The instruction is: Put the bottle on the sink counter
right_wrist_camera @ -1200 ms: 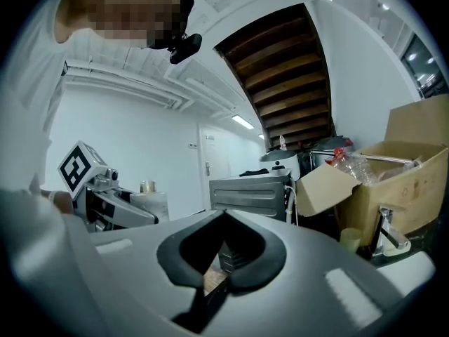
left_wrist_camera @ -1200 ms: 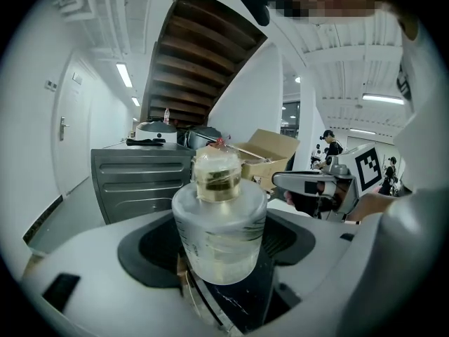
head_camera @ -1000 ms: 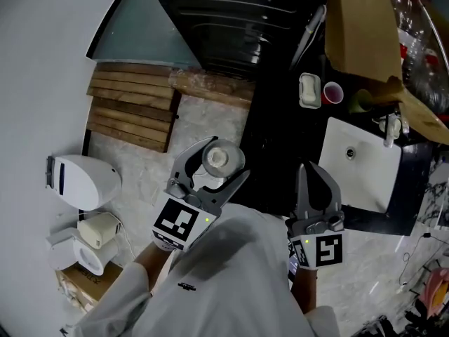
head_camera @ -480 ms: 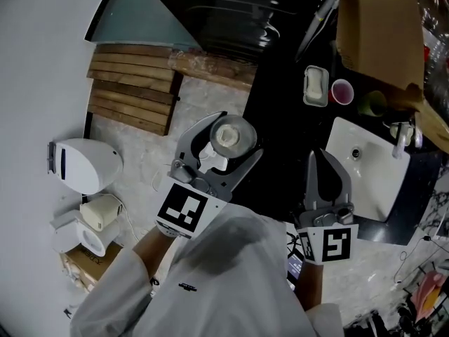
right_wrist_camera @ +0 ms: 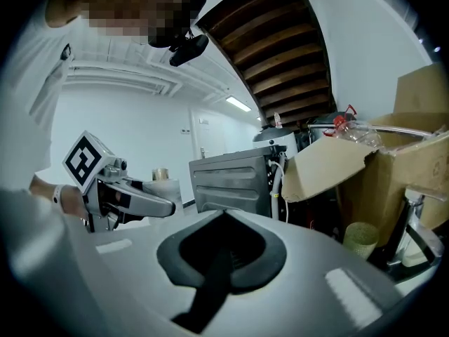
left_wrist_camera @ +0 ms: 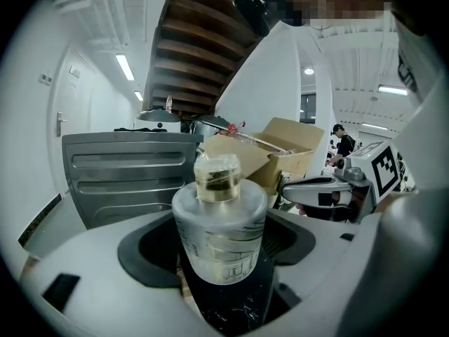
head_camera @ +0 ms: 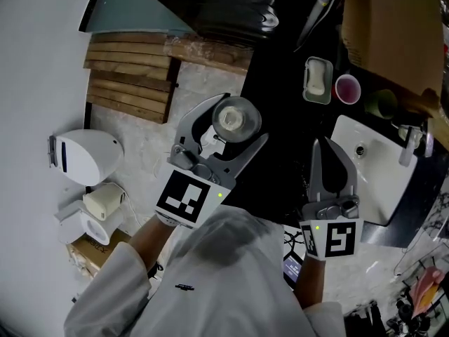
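Moved forward since the earlier frame: left gripper [head_camera: 236, 121], jaws clamped on the bottle [left_wrist_camera: 219, 223], hangs over the counter's [head_camera: 280, 104] left edge. Right gripper [head_camera: 325, 146] is empty with jaws closed, beside the sink [head_camera: 379, 181]. Looks like the carry step; next it probably needs lowering upright.

Frosted translucent bottle [left_wrist_camera: 219, 241], glossy black veined counter [head_camera: 280, 111]; rough wooden slats [head_camera: 130, 83], matt cardboard box [head_camera: 386, 27]
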Demonstrator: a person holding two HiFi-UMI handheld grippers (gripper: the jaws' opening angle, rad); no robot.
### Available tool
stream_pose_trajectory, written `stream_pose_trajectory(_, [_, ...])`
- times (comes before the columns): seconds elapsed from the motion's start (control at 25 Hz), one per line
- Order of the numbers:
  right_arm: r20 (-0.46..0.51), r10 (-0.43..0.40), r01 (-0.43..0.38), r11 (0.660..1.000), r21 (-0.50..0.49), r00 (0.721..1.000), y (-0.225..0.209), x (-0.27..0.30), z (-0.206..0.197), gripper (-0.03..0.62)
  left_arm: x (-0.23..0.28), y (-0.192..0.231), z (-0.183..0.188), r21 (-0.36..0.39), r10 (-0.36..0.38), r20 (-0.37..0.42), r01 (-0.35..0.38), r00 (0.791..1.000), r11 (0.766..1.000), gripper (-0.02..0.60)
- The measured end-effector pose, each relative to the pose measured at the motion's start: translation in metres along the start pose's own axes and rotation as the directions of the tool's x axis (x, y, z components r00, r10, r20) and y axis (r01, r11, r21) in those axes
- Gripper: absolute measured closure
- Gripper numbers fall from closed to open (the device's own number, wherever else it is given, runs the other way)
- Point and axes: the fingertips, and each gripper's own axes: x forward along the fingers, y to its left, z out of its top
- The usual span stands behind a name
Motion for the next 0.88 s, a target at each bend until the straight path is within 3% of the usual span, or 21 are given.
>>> stream_pose_trajectory(0.56, [-0.053, 0.039, -0.039, 0.999, 0.001, 0.998, -0.031, 0.047, -0.035, 0.583, 0.064, 0.020, -0.017, 0.025, 0.023, 0.009, -0.023, 1.000, 0.999, 0.244])
stream_pose_trajectory(0.88, [-0.072, 0.049, -0.048, 0.999, 0.014, 0.996, -0.040, 0.068, -0.053, 0.583, 0.088, 0.035, -0.030, 0.003, 0.027, -0.004, -0.027, 1.000, 1.000, 0.244])
